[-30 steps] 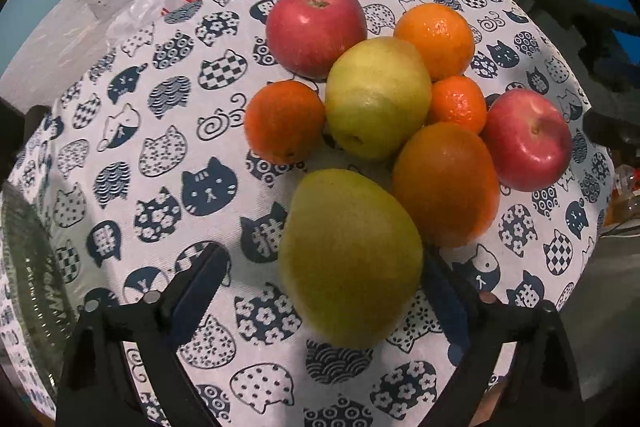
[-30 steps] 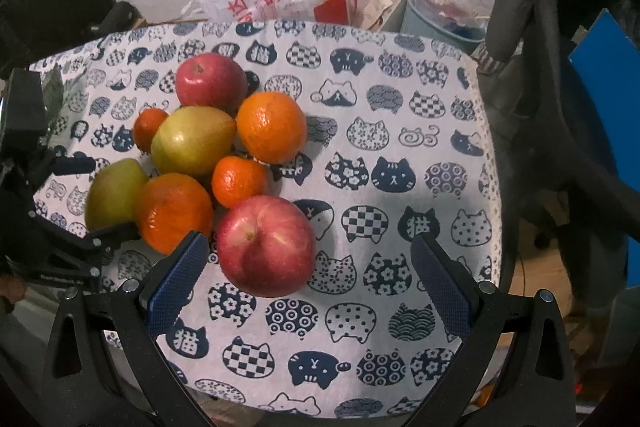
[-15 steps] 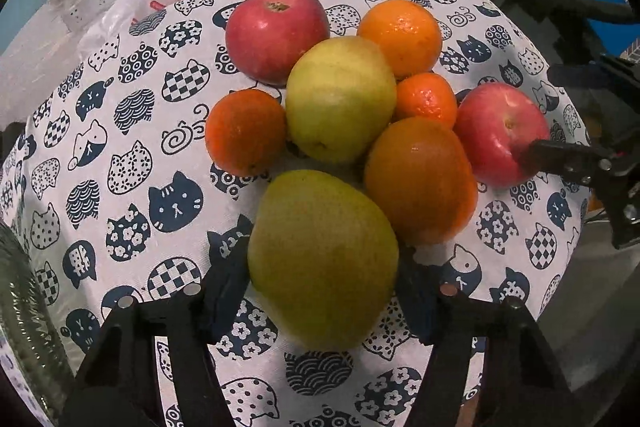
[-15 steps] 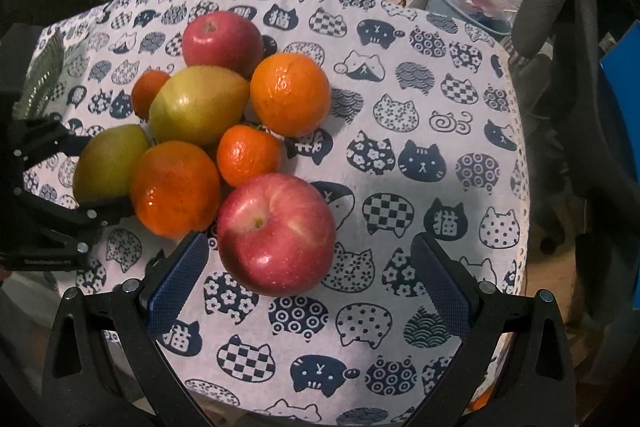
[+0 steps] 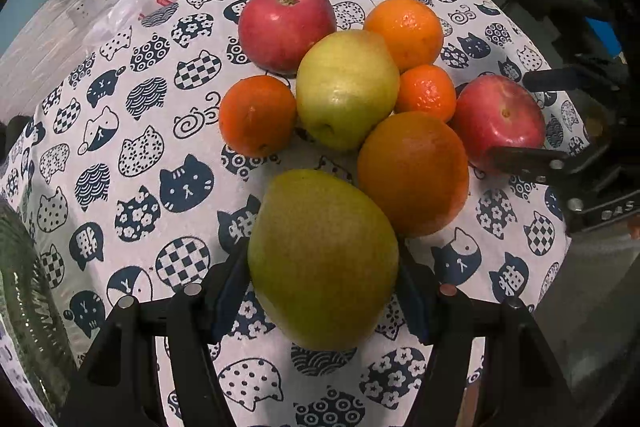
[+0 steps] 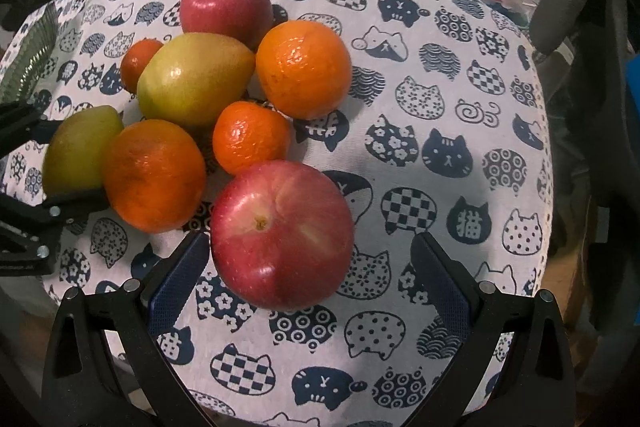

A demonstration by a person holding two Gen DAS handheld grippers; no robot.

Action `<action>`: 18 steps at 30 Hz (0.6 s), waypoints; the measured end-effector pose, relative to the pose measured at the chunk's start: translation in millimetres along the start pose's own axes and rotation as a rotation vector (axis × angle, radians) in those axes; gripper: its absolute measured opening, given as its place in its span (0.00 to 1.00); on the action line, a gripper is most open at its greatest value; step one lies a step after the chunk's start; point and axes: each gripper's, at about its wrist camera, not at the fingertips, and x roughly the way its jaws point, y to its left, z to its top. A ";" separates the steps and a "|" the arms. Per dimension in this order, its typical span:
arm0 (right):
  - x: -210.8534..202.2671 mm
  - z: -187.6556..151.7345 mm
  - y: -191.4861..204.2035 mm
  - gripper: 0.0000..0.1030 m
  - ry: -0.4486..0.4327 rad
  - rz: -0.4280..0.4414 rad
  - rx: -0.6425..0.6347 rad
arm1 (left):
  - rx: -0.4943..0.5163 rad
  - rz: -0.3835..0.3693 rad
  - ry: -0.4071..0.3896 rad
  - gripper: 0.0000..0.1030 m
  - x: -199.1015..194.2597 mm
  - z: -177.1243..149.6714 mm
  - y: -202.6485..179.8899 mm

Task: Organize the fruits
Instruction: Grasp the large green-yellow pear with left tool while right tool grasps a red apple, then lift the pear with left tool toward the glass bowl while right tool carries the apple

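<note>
The left gripper (image 5: 323, 281) has its fingers clamped on a pear (image 5: 322, 259) at the near edge of the fruit pile on the bench (image 5: 132, 155). The right gripper (image 6: 308, 271) has its fingers apart around an apple (image 6: 282, 235), not touching its right side.

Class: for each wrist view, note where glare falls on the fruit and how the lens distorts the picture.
Left wrist view: faint highlights on the far orange and far apple; the near pear looks dull; the fisheye bows the tablecloth edges. Right wrist view: sharp white glints on the near apple and large orange; dark circular vignette.
</note>
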 end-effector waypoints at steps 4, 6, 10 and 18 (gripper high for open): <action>10.7 4.0 3.2 0.94 0.018 -0.008 -0.018 | 0.000 0.000 -0.006 0.66 -6.3 -3.4 1.0; 16.3 6.4 5.7 0.92 0.028 -0.011 -0.023 | -0.002 -0.003 -0.009 0.66 -9.5 -4.7 2.3; 26.4 9.3 7.8 0.84 0.037 -0.008 -0.037 | 0.003 0.000 -0.022 0.66 -14.8 -5.6 1.8; 29.6 4.9 13.4 0.71 0.035 0.001 -0.036 | -0.004 0.007 -0.036 0.66 -21.9 -10.1 7.6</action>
